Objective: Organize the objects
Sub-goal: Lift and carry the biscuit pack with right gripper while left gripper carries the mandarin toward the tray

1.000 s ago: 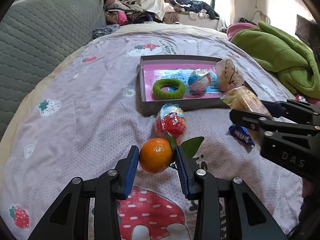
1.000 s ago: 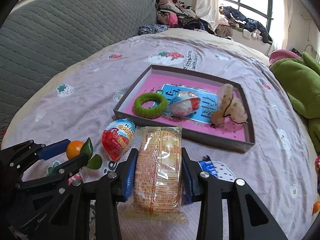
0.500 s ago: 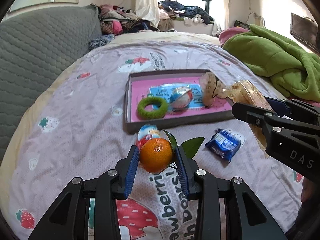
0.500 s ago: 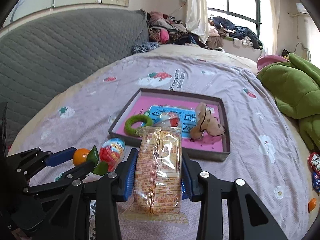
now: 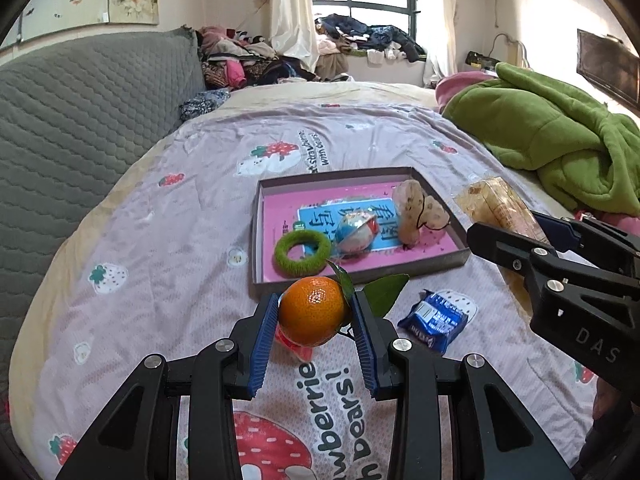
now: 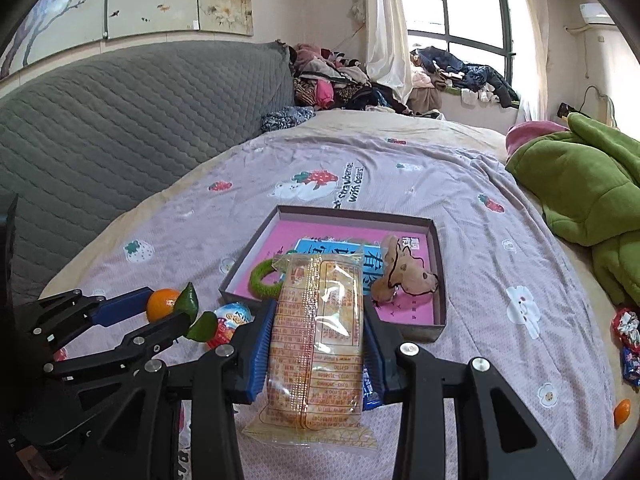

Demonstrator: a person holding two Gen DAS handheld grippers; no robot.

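Two claws are in view, and each one holds something above the bed (image 5: 168,240). In the left wrist view, the left claw (image 5: 314,316) sits in the lower middle of the frame and pinches an orange (image 5: 312,310) between its blue pads (image 5: 262,344); green leaves (image 5: 384,292) stick out to the right of the fruit. Under the orange, a red wrapper (image 5: 294,346) shows a little on the bedcover. At the right edge of this frame, the right claw (image 5: 516,232) pinches a clear biscuit pack (image 5: 500,210).

In the right wrist view, the same pack (image 6: 316,336) fills the lower middle, standing lengthwise between the pads, and it hides part of the box (image 6: 352,214) behind it.

The box lies flat in the middle of the left view (image 5: 440,266), just beyond the orange. Inside it, a green ring (image 5: 303,256) lies at the lower left, a foil egg (image 5: 356,232) is beside it to the right, and a beige plush toy (image 5: 416,210) leans at the right wall. A blue snack packet (image 5: 434,322) lies on the cover to the right of the left claw, outside the box. A green blanket (image 5: 552,132) is heaped in the upper right, and a grey headboard (image 5: 80,120) fills the left side.
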